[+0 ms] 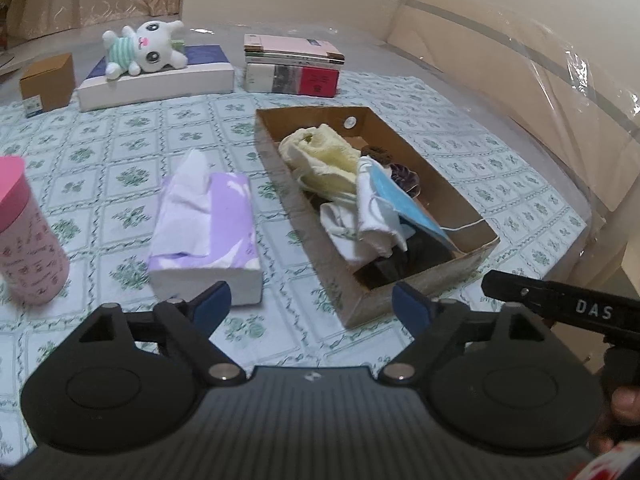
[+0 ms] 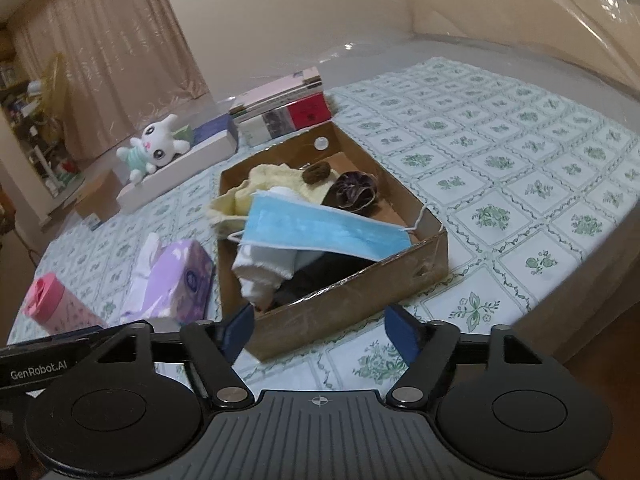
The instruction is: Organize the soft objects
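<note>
A brown cardboard box (image 1: pixel 360 304) (image 2: pixel 360 292) stands on the patterned tablecloth. Inside lie a yellow cloth (image 1: pixel 324 156) (image 2: pixel 276 178), white cloth (image 1: pixel 372 216) (image 2: pixel 260 272), a blue face mask (image 1: pixel 404 204) (image 2: pixel 320 228), dark fabric (image 1: pixel 416 252) and dark scrunchies (image 2: pixel 352 192). My left gripper (image 1: pixel 312 306) hangs open in front of the box's near corner, nothing between its fingers. My right gripper (image 2: pixel 320 330) is open too, just before the box's near wall, holding nothing. A white plush bunny (image 1: pixel 148 46) (image 2: pixel 154 150) lies on a flat white box at the back.
A purple tissue pack (image 1: pixel 208 232) (image 2: pixel 172 284) lies left of the box, and a pink cup (image 1: pixel 28 240) (image 2: pixel 56 304) farther left. Stacked books (image 1: pixel 292 66) (image 2: pixel 280 110) and a small brown carton (image 1: pixel 48 80) stand at the back. The right gripper's body (image 1: pixel 568 312) shows in the left wrist view.
</note>
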Demonstrator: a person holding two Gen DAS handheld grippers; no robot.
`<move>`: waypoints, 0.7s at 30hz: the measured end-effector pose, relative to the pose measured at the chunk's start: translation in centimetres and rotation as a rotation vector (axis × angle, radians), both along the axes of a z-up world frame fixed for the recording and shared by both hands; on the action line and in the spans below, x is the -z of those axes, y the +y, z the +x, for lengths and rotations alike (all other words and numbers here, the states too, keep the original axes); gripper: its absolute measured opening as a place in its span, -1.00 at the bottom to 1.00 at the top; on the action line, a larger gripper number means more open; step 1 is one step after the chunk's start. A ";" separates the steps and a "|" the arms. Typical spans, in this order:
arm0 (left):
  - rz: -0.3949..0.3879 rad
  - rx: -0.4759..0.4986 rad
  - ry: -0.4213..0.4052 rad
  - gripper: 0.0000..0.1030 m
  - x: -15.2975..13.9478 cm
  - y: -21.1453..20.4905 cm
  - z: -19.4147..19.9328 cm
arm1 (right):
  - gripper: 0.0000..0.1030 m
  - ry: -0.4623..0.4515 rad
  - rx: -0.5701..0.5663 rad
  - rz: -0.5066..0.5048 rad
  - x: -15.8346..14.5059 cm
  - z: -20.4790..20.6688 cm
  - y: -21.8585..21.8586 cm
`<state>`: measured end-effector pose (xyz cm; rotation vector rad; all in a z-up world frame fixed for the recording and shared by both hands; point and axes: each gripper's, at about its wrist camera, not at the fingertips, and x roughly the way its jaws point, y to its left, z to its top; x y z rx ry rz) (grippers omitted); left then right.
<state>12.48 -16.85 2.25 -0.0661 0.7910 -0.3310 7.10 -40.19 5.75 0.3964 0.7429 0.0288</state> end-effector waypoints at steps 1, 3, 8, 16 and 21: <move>-0.004 -0.006 0.000 0.74 0.0 0.4 -0.3 | 0.47 -0.003 -0.006 -0.011 -0.2 -0.2 0.3; -0.004 -0.015 -0.005 0.80 -0.1 0.9 -0.8 | 0.51 -0.008 -0.020 -0.028 -0.5 -0.6 0.8; -0.003 -0.033 -0.013 0.89 -0.1 2.3 -1.9 | 0.54 -0.022 -0.051 -0.077 -1.1 -1.4 2.0; 0.013 -0.065 -0.023 0.99 -0.1 4.4 -4.2 | 0.56 -0.035 -0.100 -0.146 -1.4 -2.5 3.6; 0.021 -0.086 -0.024 0.99 0.0 5.6 -5.4 | 0.56 -0.039 -0.134 -0.185 -1.4 -3.0 4.8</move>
